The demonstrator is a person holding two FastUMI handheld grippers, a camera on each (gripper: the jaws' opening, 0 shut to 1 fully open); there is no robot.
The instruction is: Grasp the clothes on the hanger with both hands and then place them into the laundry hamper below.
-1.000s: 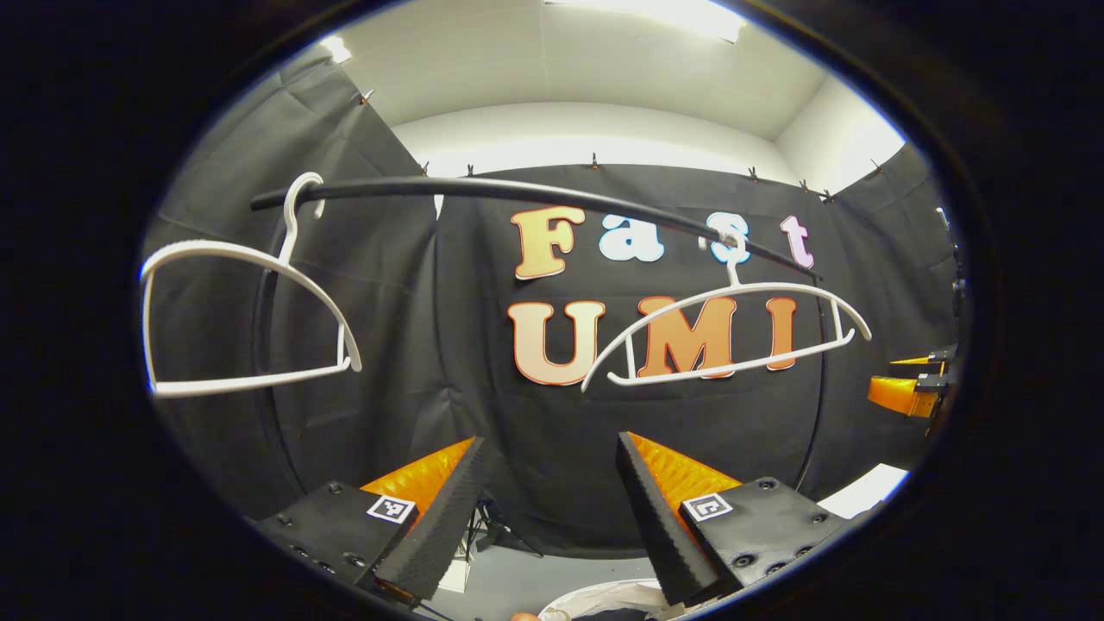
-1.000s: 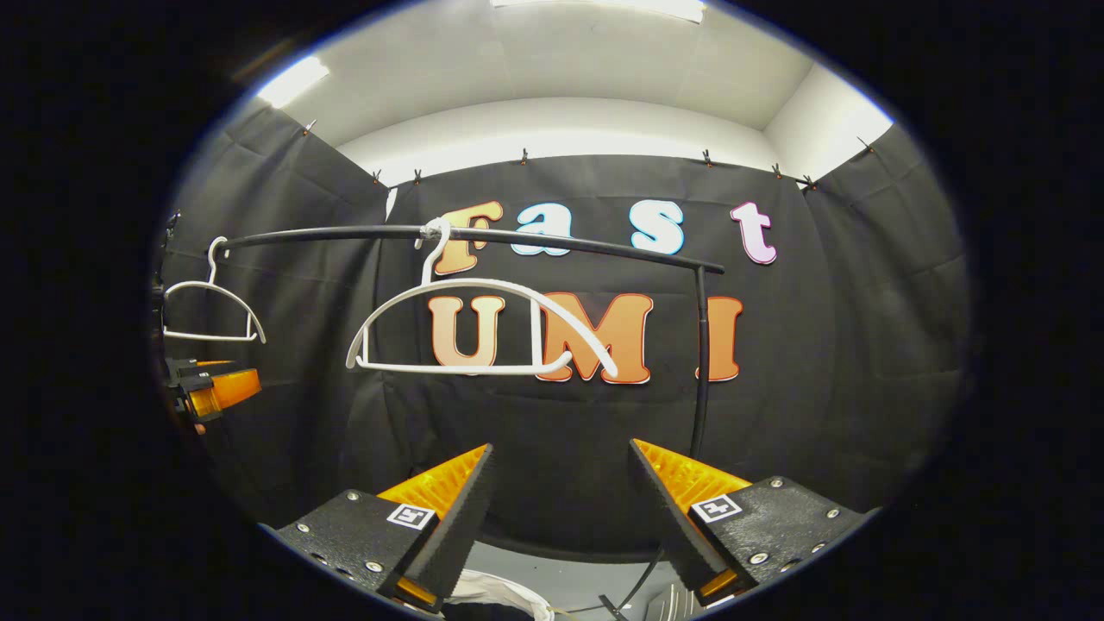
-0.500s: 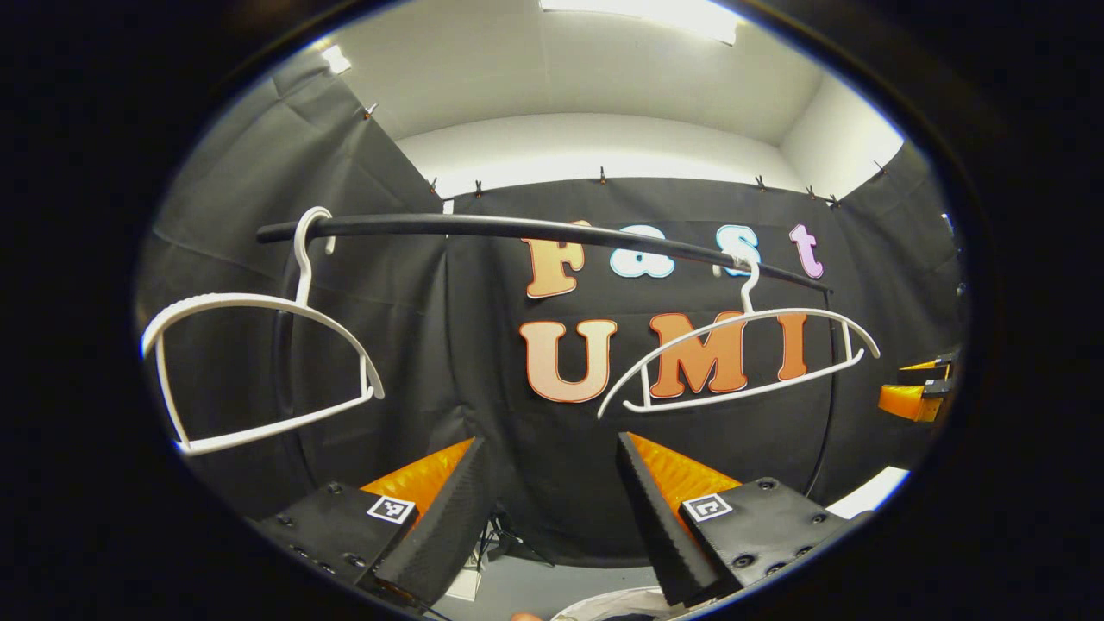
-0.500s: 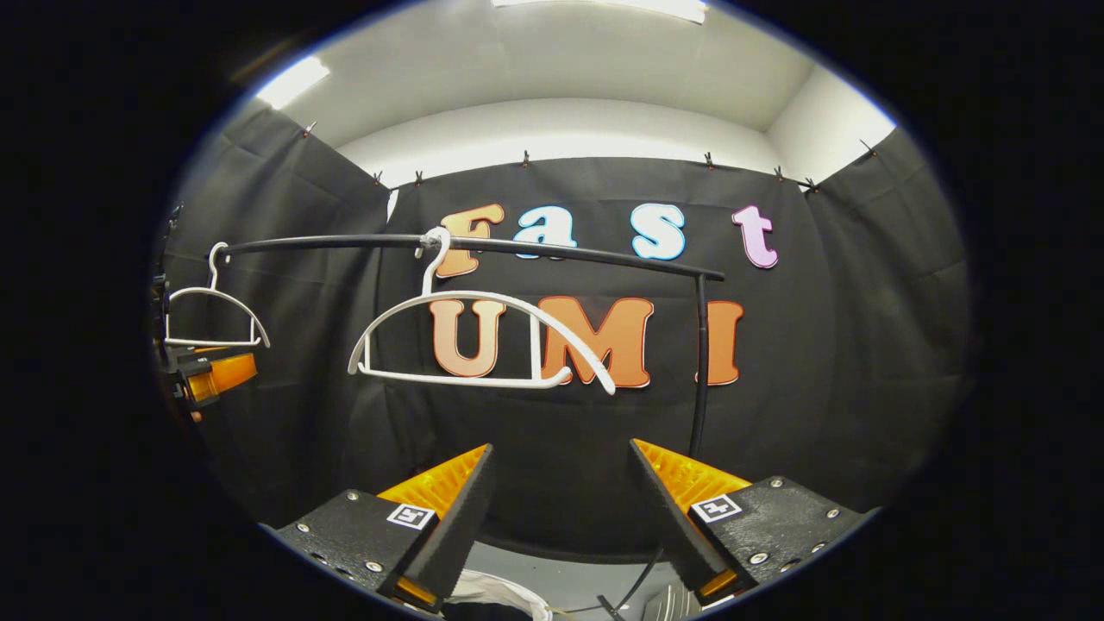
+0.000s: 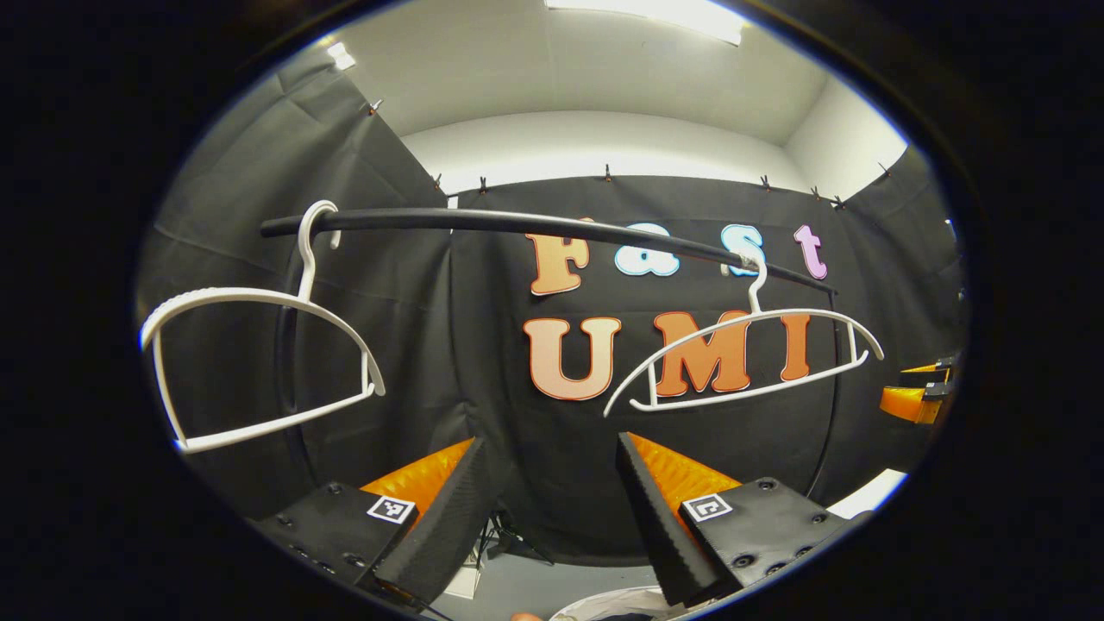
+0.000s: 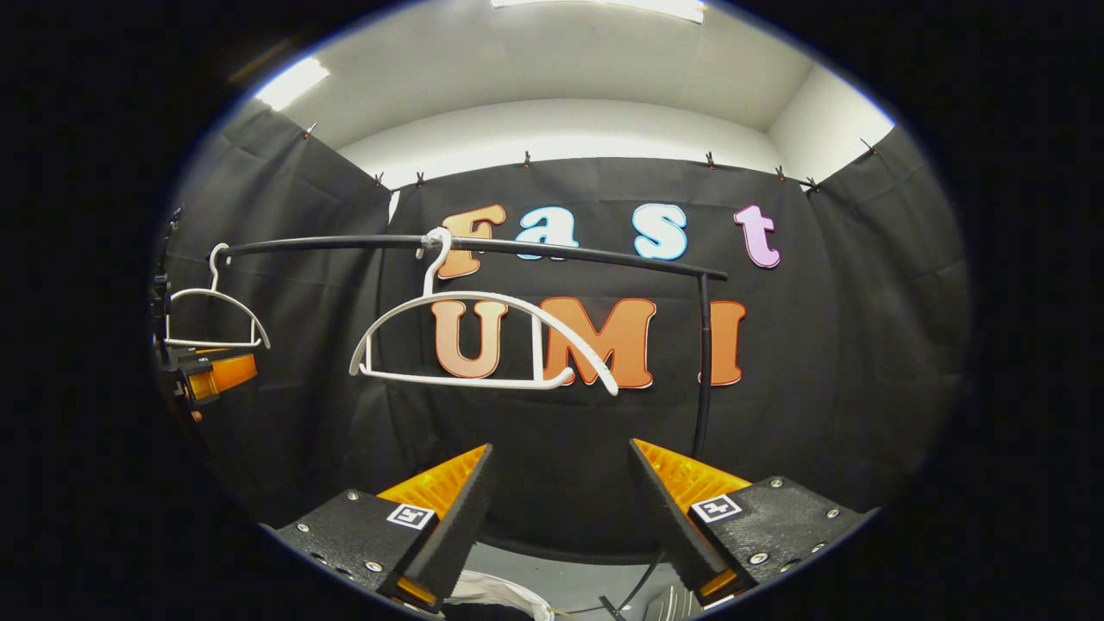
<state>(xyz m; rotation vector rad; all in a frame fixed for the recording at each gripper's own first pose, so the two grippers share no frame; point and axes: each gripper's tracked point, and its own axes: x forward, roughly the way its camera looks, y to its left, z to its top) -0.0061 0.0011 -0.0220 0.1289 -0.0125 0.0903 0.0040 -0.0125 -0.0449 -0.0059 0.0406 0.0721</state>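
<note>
Two bare white hangers hang on a black rail [image 5: 517, 222]. In the left gripper view one hanger [image 5: 250, 296] is at the left and the other hanger [image 5: 757, 291] at the right. My left gripper [image 5: 549, 440] is open below the rail, nothing between its fingers. A strip of white fabric [image 5: 604, 601] shows at the bottom edge under it. In the right gripper view my right gripper [image 6: 561, 444] is open and empty too, below the nearer hanger [image 6: 470, 296]. White fabric [image 6: 496, 595] lies low beneath it; what holds it is hidden.
The rail's upright post [image 6: 703, 362] stands just right of the right gripper's line. The left gripper [image 6: 220, 378] shows at the far left under the farther hanger [image 6: 210, 291]. The right gripper [image 5: 910, 403] shows at the far right edge. Grey floor [image 5: 535, 586] lies below.
In the left gripper view the rail and hangers have slid lower and the left hanger has swung and tilted. The right gripper view has barely shifted. Both grippers stayed open.
</note>
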